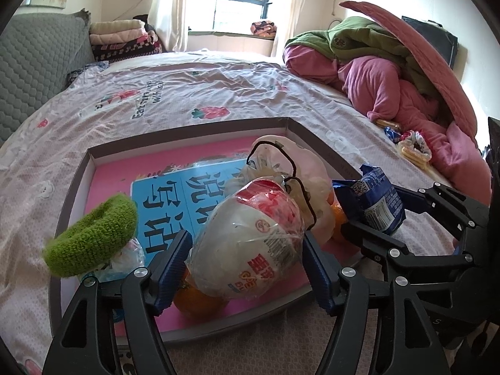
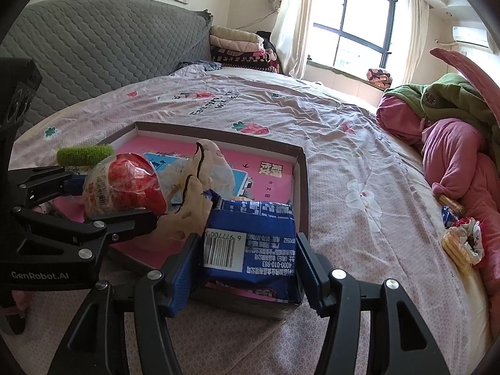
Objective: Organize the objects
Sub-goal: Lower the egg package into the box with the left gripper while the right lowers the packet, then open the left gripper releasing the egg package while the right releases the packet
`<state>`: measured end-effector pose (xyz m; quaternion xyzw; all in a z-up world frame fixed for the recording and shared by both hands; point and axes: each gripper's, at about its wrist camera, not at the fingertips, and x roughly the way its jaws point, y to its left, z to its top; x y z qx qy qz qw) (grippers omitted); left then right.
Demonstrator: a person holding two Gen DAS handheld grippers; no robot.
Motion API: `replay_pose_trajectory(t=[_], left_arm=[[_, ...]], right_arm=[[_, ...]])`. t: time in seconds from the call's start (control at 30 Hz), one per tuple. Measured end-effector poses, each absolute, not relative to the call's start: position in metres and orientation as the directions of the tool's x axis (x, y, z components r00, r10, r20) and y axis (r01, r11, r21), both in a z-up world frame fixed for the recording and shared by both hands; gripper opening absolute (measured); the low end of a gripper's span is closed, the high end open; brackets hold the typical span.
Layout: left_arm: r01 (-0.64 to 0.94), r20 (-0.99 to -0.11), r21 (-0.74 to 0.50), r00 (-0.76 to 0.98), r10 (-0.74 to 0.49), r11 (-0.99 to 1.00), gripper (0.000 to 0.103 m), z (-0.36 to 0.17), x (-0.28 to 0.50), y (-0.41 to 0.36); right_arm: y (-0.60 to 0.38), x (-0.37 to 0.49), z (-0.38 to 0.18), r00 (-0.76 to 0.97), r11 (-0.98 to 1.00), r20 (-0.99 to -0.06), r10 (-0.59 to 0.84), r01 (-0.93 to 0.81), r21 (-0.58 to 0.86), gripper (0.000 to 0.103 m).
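Observation:
A shallow box [image 1: 75, 184] with a pink and blue inside lies on the bed; it also shows in the right wrist view [image 2: 301, 168]. My left gripper [image 1: 247, 262] is shut on a red and white wrapped snack bag [image 1: 250, 237], held over the box's near part; the bag also shows in the right wrist view [image 2: 122, 187]. My right gripper [image 2: 247, 268] is shut on a blue snack packet [image 2: 253, 243] at the box's near right corner; the packet also shows in the left wrist view [image 1: 375, 200]. A green knitted ring [image 1: 93, 234], oranges [image 1: 197, 303] and a plastic bag [image 1: 300, 168] lie in the box.
A pile of pink and green bedding [image 1: 390, 72] lies at the right. Biscuit packets and a scrunchie [image 2: 459, 237] lie on the sheet by it. A grey quilted headboard [image 2: 93, 50] and folded blankets [image 2: 237, 47] stand at the far side.

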<state>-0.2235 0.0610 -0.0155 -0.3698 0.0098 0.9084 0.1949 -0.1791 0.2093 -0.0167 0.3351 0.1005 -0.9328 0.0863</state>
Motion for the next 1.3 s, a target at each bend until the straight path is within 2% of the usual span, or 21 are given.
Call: replay_pose_trajectory(t=[0.37,0.97,1.3], left_arm=[[-0.368,-0.673,-0.155,-0.640,0.370,-0.917,0.074,-0.012,-0.221,0.061],[-0.384,-0.663,-0.189,-0.629,0.406,-0.904,0.074,-0.006,-0.215,0.062],[-0.387,-0.660,-0.198,-0.627,0.414,-0.901,0.074,-0.003,-0.214,0.061]], right_arm=[[0.212,-0.176,-0.013,-0.753,-0.967,-0.649,-0.103,0.230,-0.113,0.059],[0.227,-0.175,-0.009,-0.733,-0.977,-0.658,-0.172,0.213,0.019,0.061],[0.231,-0.173,-0.006,-0.743,-0.978,-0.645,-0.181,0.208,0.035,0.065]])
